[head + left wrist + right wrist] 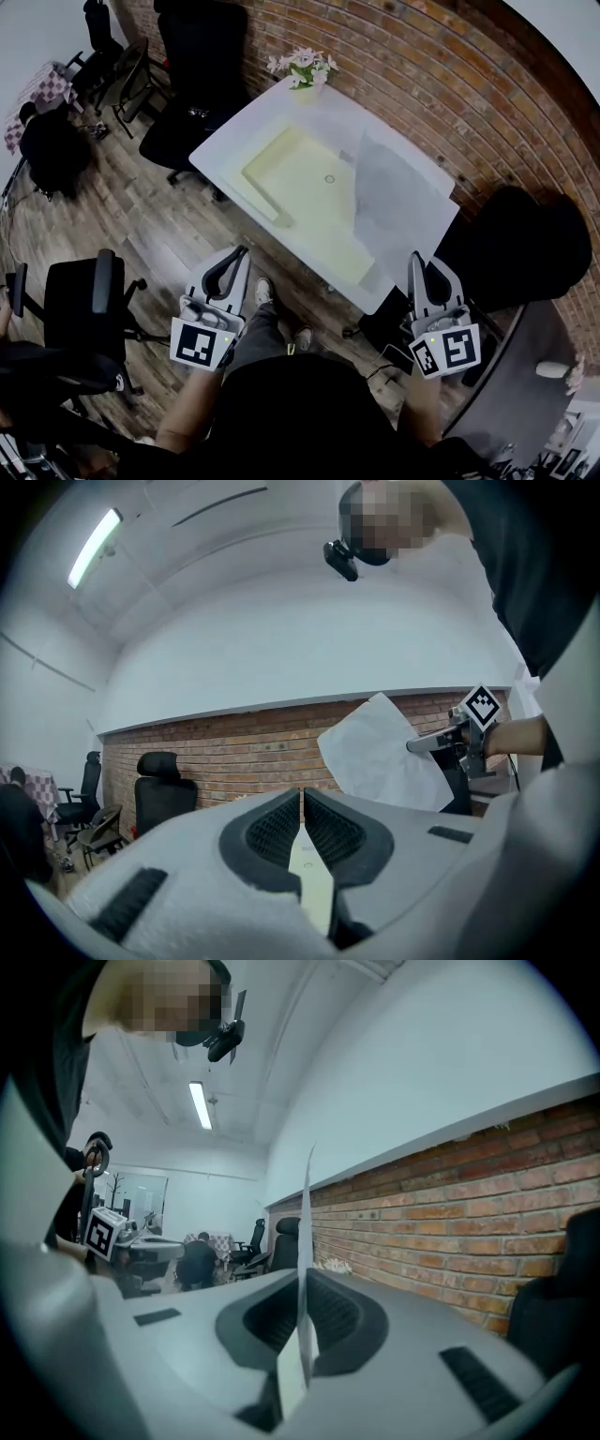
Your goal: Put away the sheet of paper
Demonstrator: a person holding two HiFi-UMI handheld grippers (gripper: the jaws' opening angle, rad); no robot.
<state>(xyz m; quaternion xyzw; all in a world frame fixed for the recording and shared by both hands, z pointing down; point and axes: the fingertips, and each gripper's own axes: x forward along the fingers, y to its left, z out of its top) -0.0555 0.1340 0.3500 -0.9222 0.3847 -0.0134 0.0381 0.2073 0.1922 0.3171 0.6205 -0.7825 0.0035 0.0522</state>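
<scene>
Right now the sheet of paper (398, 202) is pinched by its near edge in the right gripper (417, 262), whose jaws are closed tight on it. It sticks out ahead of those jaws with its long side pointing away, hanging over the white table (225, 141). The pale yellow folder (300, 183) lies ahead and to the left of that gripper, so I think the sheet must swing that way. The left gripper (240, 255) is closed with nothing in it and waits back from the table edge.
</scene>
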